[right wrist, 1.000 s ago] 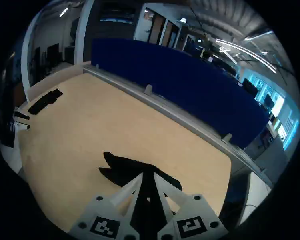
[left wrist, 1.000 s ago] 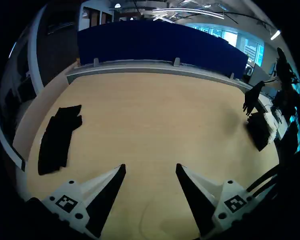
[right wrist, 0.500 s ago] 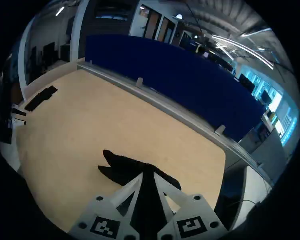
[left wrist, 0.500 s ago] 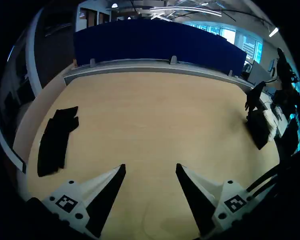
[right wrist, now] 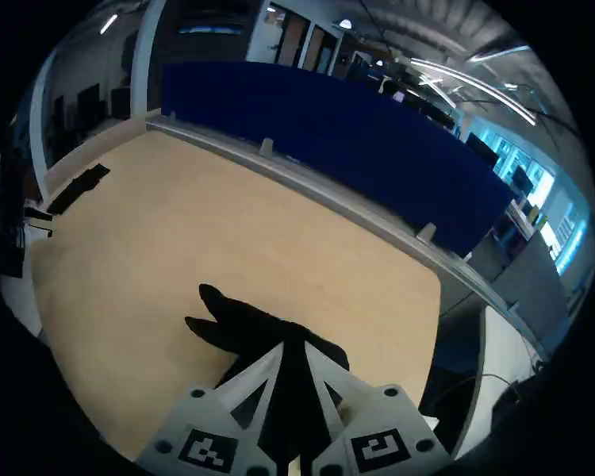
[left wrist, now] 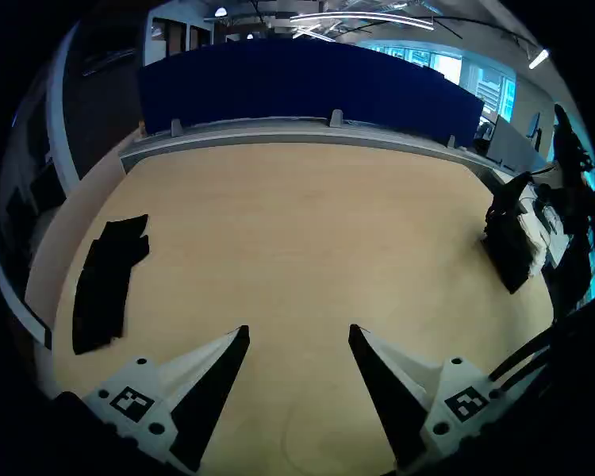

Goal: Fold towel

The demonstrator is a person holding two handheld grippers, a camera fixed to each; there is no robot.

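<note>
Left towel [left wrist: 107, 282] and right towel [left wrist: 510, 258] lie apart on the table [left wrist: 297, 214].

Left gripper view: above the tabletop [left wrist: 297, 222] edge opposite the blue partition [left wrist: 297, 79], facing it squarely from well back. Right gripper view: low and close over the black towel [right wrist: 254, 329], facing the partition obliquely from nearer its right end. Shared: tabletop, partition, and the dark cloth [left wrist: 107, 274] toward its left end.

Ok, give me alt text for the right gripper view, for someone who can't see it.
The right claw is closed on a black towel, whose loose end reaches out ahead over a light wooden table. A blue partition runs along the table's far edge, and another dark cloth lies near the far left corner.
</note>
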